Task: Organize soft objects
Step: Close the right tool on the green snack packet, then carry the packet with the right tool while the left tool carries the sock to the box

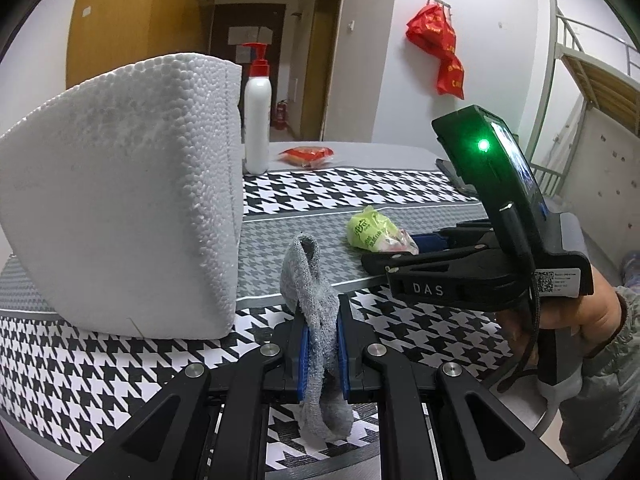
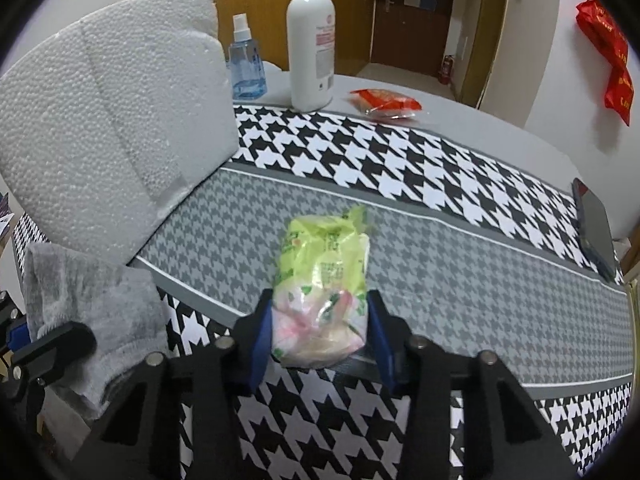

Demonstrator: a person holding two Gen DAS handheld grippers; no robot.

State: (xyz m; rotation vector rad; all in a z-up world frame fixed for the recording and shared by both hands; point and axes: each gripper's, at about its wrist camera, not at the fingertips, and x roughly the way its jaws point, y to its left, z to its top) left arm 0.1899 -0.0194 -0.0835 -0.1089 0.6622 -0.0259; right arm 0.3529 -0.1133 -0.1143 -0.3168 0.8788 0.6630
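Note:
My left gripper (image 1: 322, 344) is shut on a grey sock (image 1: 310, 292), which stands up between the blue pads and hangs below them, just right of a white foam box (image 1: 120, 200). The right wrist view shows the same sock (image 2: 92, 308) at the lower left. A green and pink snack packet (image 2: 324, 264) lies on the houndstooth table cloth (image 2: 480, 280). My right gripper (image 2: 320, 332) has both blue pads against the packet's near end. From the left wrist view, the right gripper (image 1: 400, 256) reaches in from the right to the packet (image 1: 374, 232).
The foam box (image 2: 112, 140) fills the left side. Behind it stand a white pump bottle (image 2: 310, 44) and a blue spray bottle (image 2: 246, 68). A red snack packet (image 2: 384, 104) lies at the back. A dark phone (image 2: 596, 228) rests at the right table edge.

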